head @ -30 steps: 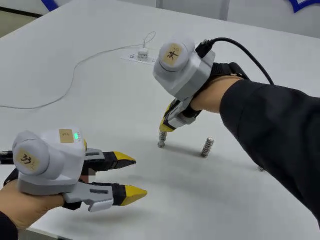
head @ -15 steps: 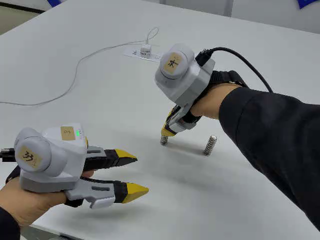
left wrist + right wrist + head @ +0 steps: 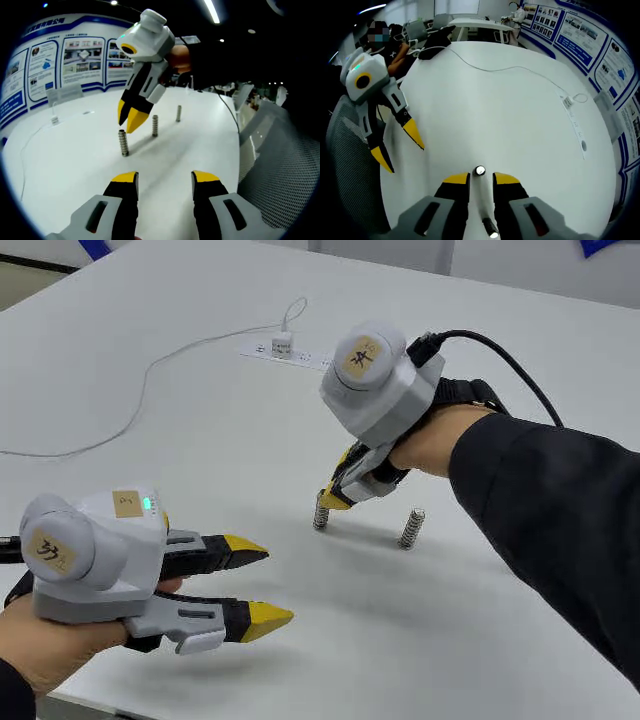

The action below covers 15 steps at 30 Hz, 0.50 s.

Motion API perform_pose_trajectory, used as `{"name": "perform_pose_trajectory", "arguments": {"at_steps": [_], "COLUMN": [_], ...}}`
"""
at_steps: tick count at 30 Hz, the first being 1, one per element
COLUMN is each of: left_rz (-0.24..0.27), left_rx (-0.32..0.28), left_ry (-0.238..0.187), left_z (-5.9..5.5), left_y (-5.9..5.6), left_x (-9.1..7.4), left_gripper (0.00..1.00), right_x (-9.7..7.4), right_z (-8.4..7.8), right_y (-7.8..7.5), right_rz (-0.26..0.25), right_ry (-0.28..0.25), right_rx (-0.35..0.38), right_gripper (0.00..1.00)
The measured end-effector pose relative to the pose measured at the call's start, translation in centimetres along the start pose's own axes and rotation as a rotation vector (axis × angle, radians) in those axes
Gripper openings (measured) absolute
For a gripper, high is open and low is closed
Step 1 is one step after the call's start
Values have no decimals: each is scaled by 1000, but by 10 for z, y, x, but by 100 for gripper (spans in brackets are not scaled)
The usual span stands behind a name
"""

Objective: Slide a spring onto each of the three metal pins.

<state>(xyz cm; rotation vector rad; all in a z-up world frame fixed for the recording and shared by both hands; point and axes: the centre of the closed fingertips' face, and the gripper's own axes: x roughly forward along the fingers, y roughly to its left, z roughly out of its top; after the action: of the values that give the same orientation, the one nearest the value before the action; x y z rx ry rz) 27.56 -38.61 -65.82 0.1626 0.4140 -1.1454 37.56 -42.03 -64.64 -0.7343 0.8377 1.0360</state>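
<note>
Holds the right gripper just above a grey coiled metal spring sleeved on its upright metal pin on the white counter, jaws slightly parted, pinching nothing. Holds the left gripper well apart, jaws spread, empty. Second coiled spring nearby.

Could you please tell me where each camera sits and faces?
Head view: headset, looking down at the white table; yellow-tipped left gripper, right gripper, dark sleeve show.
Left gripper view: on the left gripper, facing the right gripper above a spring-covered metal pin.
Right gripper view: on the right gripper, down onto that pin.
Shared: each gripper view shows the other gripper.
</note>
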Motion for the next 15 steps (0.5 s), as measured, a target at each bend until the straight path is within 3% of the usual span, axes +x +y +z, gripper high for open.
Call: {"name": "perform_pose_trajectory", "arguments": {"at_steps": [15], "left_rz": [8], "left_rx": [11], "left_ry": [-5], "left_z": [9], "left_y": [1], "left_x": [0], "left_gripper": [47], "right_x": [-31], "right_z": [-13], "right_y": [-9], "right_rz": [-55], "right_ry": [-106], "right_rx": [78], "right_gripper": [24]}}
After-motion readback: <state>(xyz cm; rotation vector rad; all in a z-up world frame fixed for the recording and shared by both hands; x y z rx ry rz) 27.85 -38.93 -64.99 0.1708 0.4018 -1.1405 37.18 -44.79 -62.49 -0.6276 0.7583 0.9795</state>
